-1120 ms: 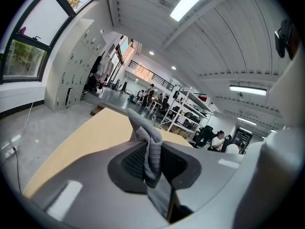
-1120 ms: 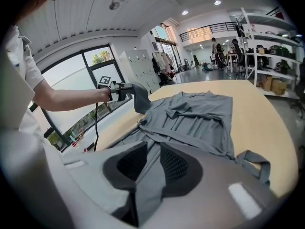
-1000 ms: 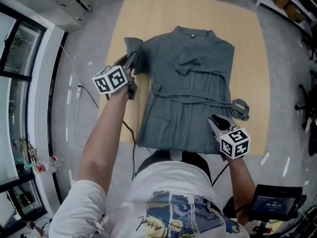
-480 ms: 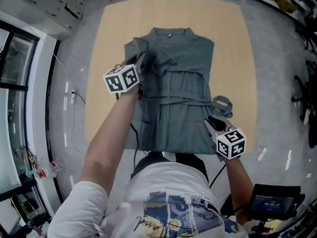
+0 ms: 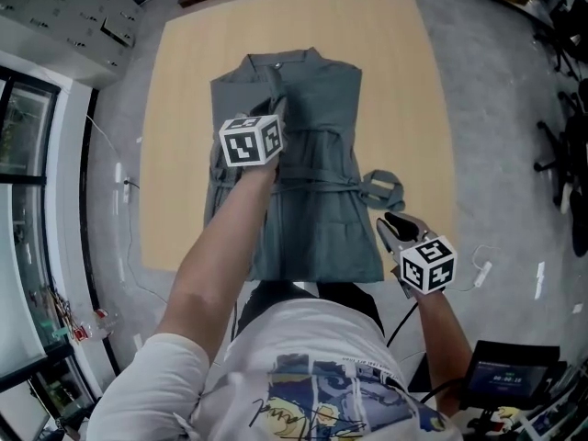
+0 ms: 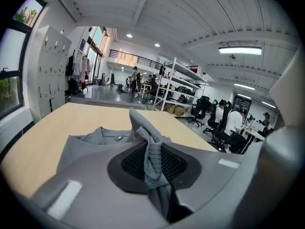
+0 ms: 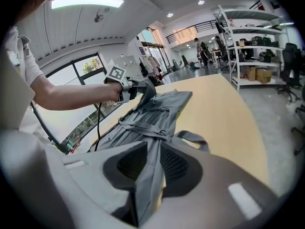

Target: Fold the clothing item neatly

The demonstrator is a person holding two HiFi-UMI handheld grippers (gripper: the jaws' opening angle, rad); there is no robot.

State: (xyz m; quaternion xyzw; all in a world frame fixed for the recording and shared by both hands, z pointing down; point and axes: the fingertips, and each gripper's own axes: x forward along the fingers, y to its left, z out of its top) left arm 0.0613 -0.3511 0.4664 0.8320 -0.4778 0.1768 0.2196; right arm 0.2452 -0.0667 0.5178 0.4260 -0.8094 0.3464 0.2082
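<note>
In the head view my left gripper (image 5: 277, 110) has swung the sleeve (image 6: 150, 147) in from the left, over the grey garment (image 5: 326, 90) spread on the worktop (image 5: 179, 108). The left gripper view shows its jaws clenched on that bunched sleeve. In the right gripper view my right gripper (image 7: 148, 175) has its jaws pinching the near hem, and I judge this soft, limp cloth best held by its edges.

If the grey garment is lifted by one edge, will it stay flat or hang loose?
The garment probably hangs loose: cloth pinched in the left tool bunches into a limp ridge. It seems thin, so likely light. Its belt loop lies off to the side and may trail.
</note>
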